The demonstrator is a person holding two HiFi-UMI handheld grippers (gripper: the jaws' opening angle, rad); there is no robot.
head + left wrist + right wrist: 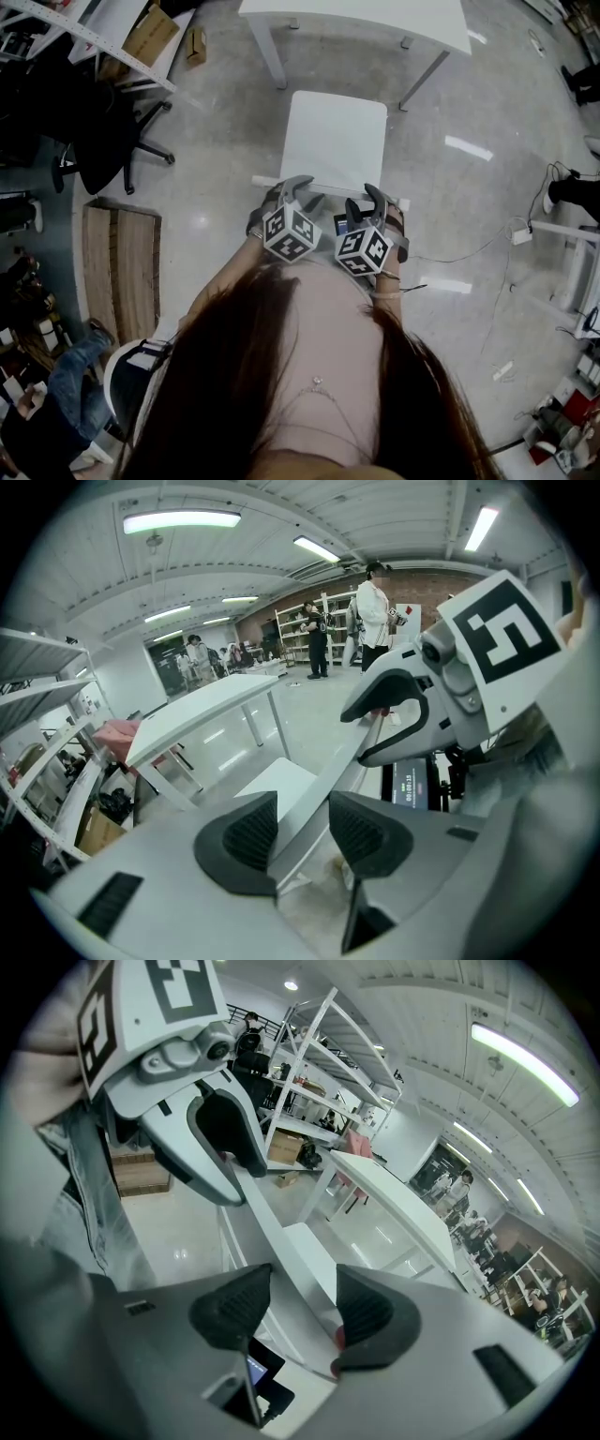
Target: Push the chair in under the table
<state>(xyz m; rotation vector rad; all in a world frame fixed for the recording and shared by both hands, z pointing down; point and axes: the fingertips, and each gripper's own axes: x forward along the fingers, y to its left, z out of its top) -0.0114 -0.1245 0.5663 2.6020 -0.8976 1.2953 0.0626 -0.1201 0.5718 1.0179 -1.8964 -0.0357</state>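
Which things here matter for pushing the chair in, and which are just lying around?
In the job: chair, table, left gripper and right gripper, both closed on the chair's back.
Lying about: black office chair, cardboard box, wooden board.

white chair (337, 141) upright, seat just short of white table (375, 19)
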